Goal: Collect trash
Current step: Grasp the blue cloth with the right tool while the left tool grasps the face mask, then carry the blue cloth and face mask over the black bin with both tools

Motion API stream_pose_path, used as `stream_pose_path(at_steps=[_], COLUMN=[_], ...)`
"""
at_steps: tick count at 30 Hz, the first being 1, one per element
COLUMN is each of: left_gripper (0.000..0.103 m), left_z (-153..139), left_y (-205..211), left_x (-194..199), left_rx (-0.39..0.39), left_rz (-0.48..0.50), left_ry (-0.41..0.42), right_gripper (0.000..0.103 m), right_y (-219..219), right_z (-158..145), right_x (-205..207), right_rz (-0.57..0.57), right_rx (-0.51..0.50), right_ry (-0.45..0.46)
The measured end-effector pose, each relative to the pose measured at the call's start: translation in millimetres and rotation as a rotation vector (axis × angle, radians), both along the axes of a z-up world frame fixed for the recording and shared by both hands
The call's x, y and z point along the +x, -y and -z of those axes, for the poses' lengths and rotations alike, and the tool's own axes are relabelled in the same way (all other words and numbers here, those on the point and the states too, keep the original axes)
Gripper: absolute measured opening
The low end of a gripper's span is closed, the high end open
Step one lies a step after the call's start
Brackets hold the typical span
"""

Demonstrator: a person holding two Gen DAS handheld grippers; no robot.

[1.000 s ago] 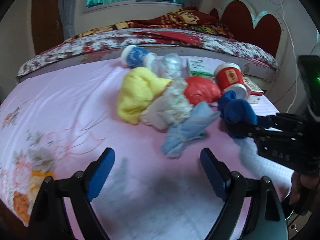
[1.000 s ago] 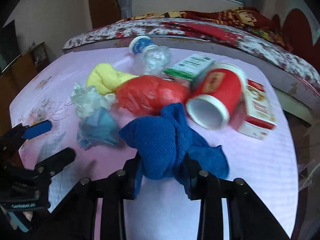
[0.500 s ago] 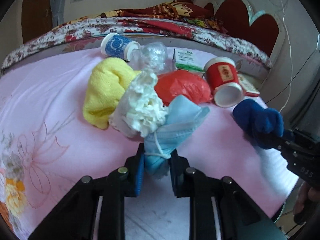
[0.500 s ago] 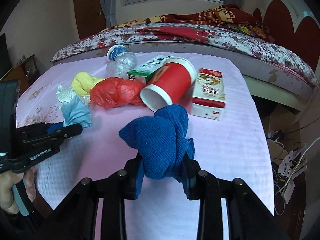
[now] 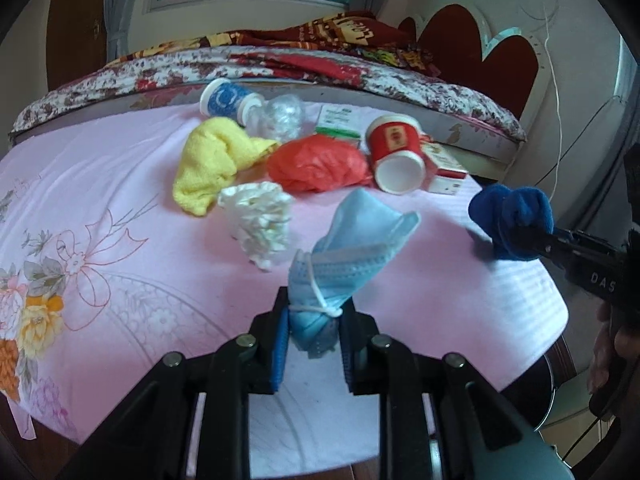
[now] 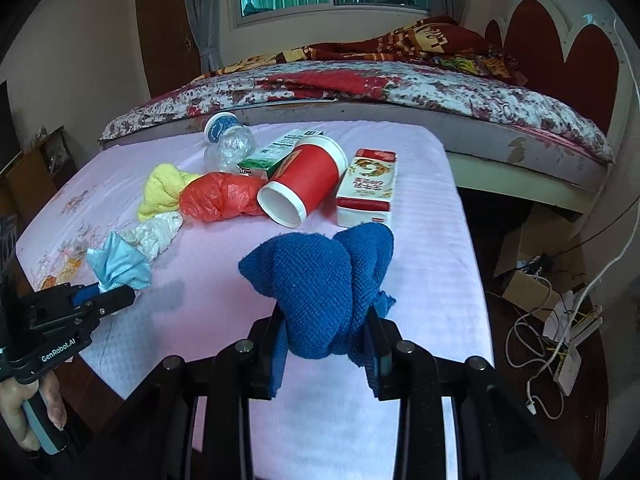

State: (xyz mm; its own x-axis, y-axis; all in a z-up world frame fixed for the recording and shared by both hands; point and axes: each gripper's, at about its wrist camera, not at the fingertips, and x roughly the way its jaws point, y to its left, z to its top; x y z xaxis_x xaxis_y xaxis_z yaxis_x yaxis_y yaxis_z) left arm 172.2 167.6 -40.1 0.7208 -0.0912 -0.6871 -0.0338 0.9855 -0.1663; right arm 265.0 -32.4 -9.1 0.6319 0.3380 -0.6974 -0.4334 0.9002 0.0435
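Two grippers each hold something above the pink-covered bench [image 5: 120, 200]. The left gripper [image 5: 314, 334] has its fingers [image 5: 280, 344] clamped on a crumpled light-blue face mask [image 5: 352, 252], pinched at its lower end where the white ear loop wraps around it, so the mask stands up and out from the tips. The right gripper [image 6: 326, 344] has its fingers [image 6: 276, 364] closed on a bunched dark-blue cloth [image 6: 316, 284], which bulges above them (its loose end trails to the right).

Just beyond the mask lies a wad of white crumpled plastic [image 5: 260, 220], and beside that a yellow cloth [image 5: 212, 160]. A red plastic bag [image 5: 316, 164] sits next to a red paper cup [image 5: 396, 152] lying on its side, its open mouth toward the cameras. A red-and-white carton [image 6: 370, 188] lies right of the cup; a green-and-white box [image 6: 276, 152], a crushed clear bottle [image 6: 230, 148] and a blue-labelled cup [image 5: 224, 100] lie farther back. Behind the bench is a bed with a floral quilt [image 6: 400, 88].
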Motion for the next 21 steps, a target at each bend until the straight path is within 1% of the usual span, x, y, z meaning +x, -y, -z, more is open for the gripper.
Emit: stream_pose_path(at_steps=[10,21], left_gripper=[0.022,0.022], left_z=[-14.2,-17.1], left_y=[36.9,94.8], left_x=[-16.8,-22.9], left_rx=[0.030,0.046], left_rz=[0.049,0.154], left_ry=[0.038,0.053], right_gripper=[0.034,0.034], right_y=[33.1,84.3], right_z=[-16.6,-22.2], right_x=[-39.3,-70.3], right_rz=[0.009,0.074], right_rx=[-0.008,-0.038], right_ry=[0.051,0.070])
